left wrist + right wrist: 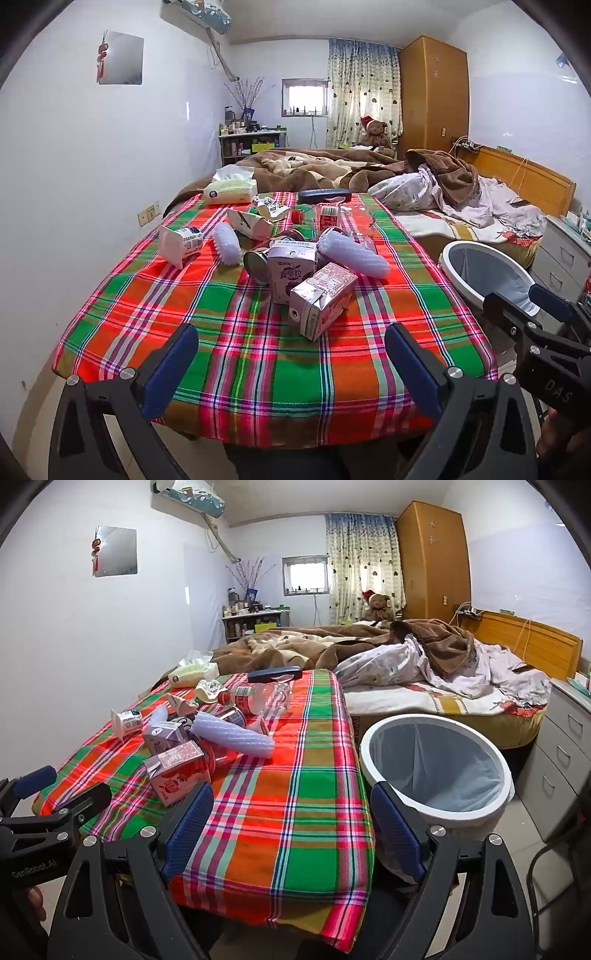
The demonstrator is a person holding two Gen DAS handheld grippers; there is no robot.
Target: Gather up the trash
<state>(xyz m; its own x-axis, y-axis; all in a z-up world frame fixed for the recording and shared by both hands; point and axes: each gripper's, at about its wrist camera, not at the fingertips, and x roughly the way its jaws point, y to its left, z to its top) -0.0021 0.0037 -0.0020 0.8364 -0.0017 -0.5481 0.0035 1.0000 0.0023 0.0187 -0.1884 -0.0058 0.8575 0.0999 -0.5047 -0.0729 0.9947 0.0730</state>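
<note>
Trash lies piled mid-table on a plaid cloth (236, 332): a pink drink carton (321, 301) nearest me, a second carton (291, 271) behind it, a tin can (256, 266), ribbed white plastic pieces (352, 253), a yogurt cup (181, 243), a clear bottle (325, 218). My left gripper (291, 349) is open and empty, over the table's near edge, just short of the pink carton. My right gripper (291, 808) is open and empty over the table's right front corner, the pink carton (179, 775) to its left. A white bin (436, 768) with a grey liner stands right of the table.
A tissue pack (231, 188) and a dark case (323, 195) lie at the table's far end. An unmade bed (424, 672) with blankets is behind. Grey drawers (557, 757) stand at the right, a chair frame (546, 886) at the lower right.
</note>
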